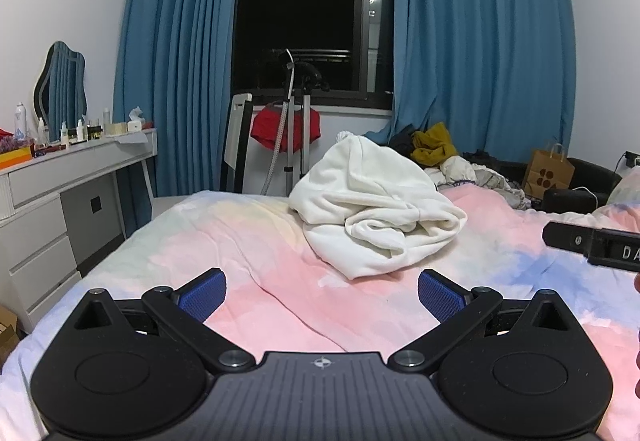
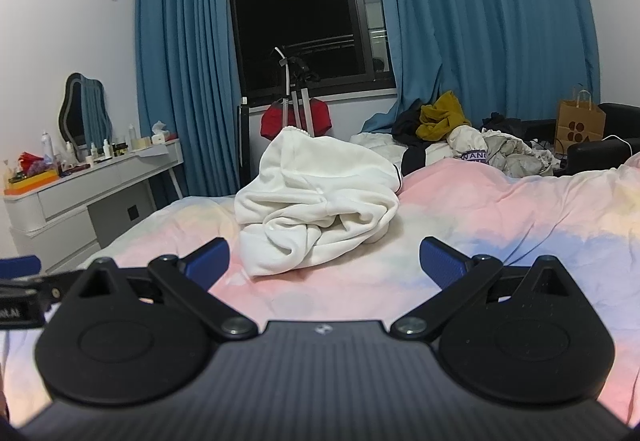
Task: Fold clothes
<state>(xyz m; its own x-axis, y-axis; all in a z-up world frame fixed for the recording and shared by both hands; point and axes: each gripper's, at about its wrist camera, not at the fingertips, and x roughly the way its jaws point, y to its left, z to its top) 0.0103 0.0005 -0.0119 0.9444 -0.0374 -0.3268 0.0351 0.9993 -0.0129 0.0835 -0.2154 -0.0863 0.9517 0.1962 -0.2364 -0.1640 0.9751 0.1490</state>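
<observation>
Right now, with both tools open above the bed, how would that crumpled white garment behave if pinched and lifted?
The white garment looks floppy: it lies in soft rolled folds, so it would likely drape and unroll. The plush, thick fabric suggests some weight. One pinch may lift only the top layer. The left tool and right tool are apart from it.

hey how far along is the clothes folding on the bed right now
Done: nothing visible; no folded garment shows. In hand: nothing. The left gripper and right gripper are both open and empty above the pastel bedspread. Left: the white garment lies crumpled in a heap ahead of them, and more loose clothes are piled at the far side.
</observation>
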